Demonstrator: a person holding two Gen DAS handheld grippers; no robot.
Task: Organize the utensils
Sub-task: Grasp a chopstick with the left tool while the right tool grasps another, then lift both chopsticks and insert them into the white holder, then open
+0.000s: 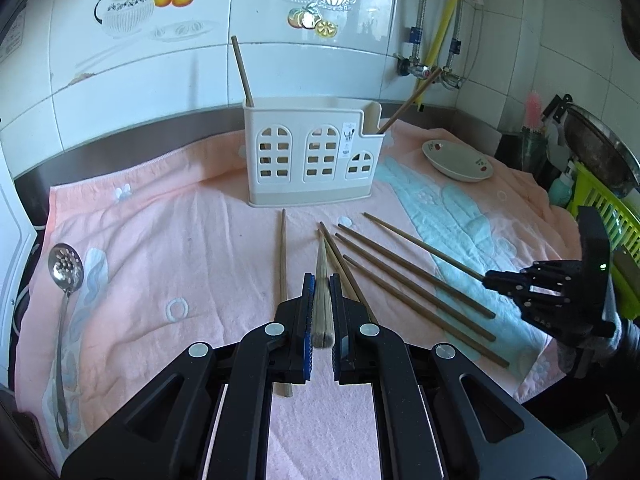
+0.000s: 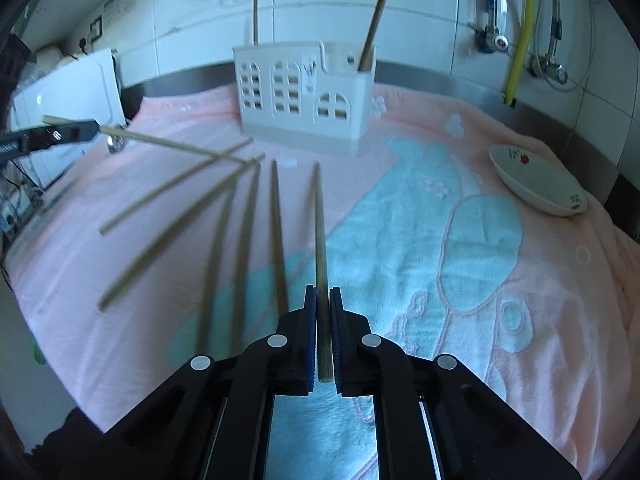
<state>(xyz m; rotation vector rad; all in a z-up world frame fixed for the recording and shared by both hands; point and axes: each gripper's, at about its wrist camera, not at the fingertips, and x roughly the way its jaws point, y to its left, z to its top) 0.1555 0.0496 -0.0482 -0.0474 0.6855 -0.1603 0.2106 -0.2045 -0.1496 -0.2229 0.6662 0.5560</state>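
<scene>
Pinching one chopstick (image 1: 321, 280) in left gripper (image 1: 321, 280), another (image 2: 320, 240) in right gripper (image 2: 322, 300); both are clamped end-on for dropping into far holder (image 1: 312, 152).

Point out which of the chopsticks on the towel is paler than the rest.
The one clamped in the left gripper: the pale chopstick is light and straw-coloured, while the others fanned on the towel are darker brown.
</scene>
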